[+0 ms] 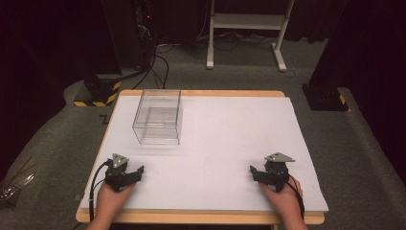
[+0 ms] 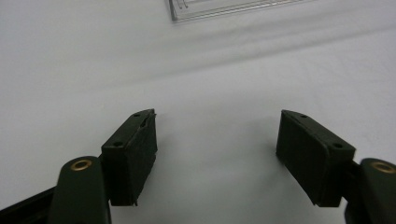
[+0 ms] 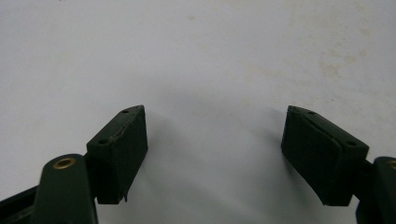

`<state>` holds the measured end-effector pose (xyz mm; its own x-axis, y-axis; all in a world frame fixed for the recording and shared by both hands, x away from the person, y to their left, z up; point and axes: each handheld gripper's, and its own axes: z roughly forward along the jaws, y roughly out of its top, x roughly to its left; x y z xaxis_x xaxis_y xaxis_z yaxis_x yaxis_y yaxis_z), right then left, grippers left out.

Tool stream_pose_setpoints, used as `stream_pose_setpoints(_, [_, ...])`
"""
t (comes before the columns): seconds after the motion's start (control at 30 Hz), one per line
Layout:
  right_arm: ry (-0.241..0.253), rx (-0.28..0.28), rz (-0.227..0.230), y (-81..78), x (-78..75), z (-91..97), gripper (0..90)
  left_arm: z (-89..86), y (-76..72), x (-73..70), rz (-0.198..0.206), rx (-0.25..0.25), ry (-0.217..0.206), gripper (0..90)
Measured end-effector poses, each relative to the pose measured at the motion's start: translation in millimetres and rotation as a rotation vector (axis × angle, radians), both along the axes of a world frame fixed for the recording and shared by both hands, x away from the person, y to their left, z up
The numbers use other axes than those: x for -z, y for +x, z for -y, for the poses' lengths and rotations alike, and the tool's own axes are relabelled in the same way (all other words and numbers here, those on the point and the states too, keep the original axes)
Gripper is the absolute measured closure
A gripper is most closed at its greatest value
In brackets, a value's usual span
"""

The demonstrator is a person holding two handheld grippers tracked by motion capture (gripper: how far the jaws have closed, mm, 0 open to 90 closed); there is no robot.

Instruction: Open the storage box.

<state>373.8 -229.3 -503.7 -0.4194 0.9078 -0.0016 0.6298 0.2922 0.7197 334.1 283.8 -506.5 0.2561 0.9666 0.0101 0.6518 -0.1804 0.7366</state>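
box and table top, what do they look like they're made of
The box looks like clear hard plastic, maybe acrylic: you see the table through its walls, and its edges catch the light. The table has a matte white top, possibly a sheet or laminate, over a pale wood-look edge along its rim.

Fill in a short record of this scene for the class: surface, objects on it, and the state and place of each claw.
surface: white table with a wooden edge
object: clear plastic box, far left part of the table, looks empty
left claw: open, holding nothing, near left, box ahead of it
right claw: open, holding nothing, near right, over bare table
contact: neither claw touches the box
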Motion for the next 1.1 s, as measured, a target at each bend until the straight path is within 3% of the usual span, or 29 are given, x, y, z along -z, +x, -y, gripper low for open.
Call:
stream_pose_setpoints(0.63, [0.005,0.002,-0.002,-0.1,-0.1,0.1,22.3,0.0,0.3,-1.6,-0.011,-0.007,0.003,29.7])
stream_pose_setpoints(0.77, [0.005,0.001,-0.003,-0.1,-0.1,0.1,22.2,-3.1,-0.7,-3.7,-0.010,-0.019,-0.026,33.4])
stream_pose_setpoints(0.83, [0.005,0.000,-0.002,0.0,-0.1,0.2,22.1,-4.8,-2.1,-6.9,0.005,-0.027,-0.043,32.4])
stream_pose_setpoints(1.1, [0.004,-0.003,-0.002,0.1,-0.1,0.3,21.9,1.8,-9.1,-21.7,0.083,-0.005,-0.038,30.6])
